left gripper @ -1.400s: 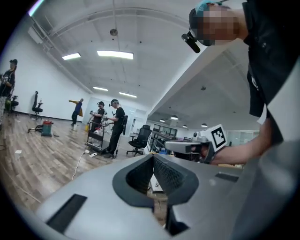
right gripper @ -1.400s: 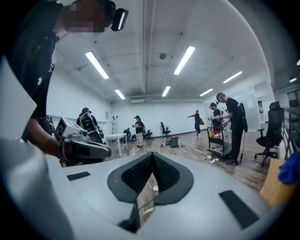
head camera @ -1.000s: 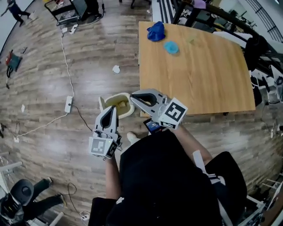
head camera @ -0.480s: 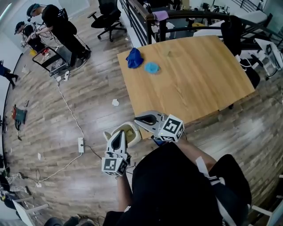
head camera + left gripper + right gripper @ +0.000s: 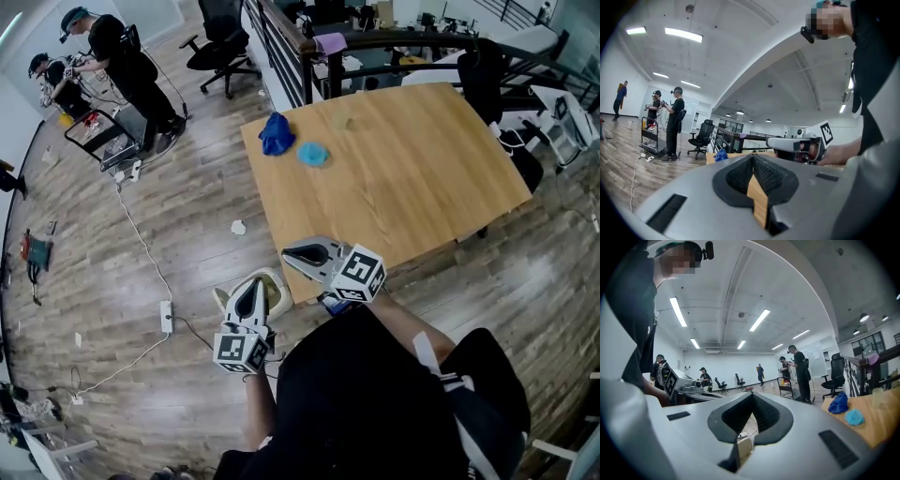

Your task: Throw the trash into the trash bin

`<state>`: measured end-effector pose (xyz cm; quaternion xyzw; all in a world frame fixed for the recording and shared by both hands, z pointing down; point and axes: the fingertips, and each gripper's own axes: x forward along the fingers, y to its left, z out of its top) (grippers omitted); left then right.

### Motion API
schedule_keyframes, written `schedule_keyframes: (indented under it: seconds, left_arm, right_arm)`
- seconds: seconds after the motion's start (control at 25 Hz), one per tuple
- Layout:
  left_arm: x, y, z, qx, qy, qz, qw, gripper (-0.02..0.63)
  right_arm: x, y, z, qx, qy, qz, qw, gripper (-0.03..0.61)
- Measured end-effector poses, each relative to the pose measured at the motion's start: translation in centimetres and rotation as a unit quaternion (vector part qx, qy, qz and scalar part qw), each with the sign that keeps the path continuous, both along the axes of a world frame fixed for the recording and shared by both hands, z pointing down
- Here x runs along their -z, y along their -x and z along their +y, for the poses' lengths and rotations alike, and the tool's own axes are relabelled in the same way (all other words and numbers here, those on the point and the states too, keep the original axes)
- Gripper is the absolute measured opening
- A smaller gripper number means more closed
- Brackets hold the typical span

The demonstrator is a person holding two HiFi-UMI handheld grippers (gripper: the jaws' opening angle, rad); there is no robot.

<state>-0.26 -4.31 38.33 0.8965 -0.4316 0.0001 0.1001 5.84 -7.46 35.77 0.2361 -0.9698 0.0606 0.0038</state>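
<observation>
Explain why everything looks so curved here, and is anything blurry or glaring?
Head view: the wide lens bows the table edges and floorboards; evenly lit and sharp. Left gripper view: round frame with black corners. Right gripper view: same round frame; ceiling strip lights are bright but don't wash out the room.

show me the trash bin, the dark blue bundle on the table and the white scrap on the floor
trash bin (image 5: 281, 286), head view, its right rim
dark blue bundle (image 5: 276, 133), head view, its middle
white scrap (image 5: 238, 227), head view, its middle
</observation>
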Motion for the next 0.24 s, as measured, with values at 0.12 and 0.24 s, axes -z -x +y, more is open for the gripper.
schedule_keyframes:
  seconds: [0.12,0.24]
  left_arm:
    - [0.3,-1.1,0.0,-0.009,-0.002,-0.005,0.9999,0.006]
    - [0.3,-1.5,0.0,-0.013,-0.003,-0.005,0.9999,0.007]
  right_arm:
    - [0.2,-1.0,-0.1,-0.009,-0.002,-0.002,1.0,-0.003]
    - [0.3,-1.6,-0.4,-0.018,-0.001,-0.001,1.0,-0.002]
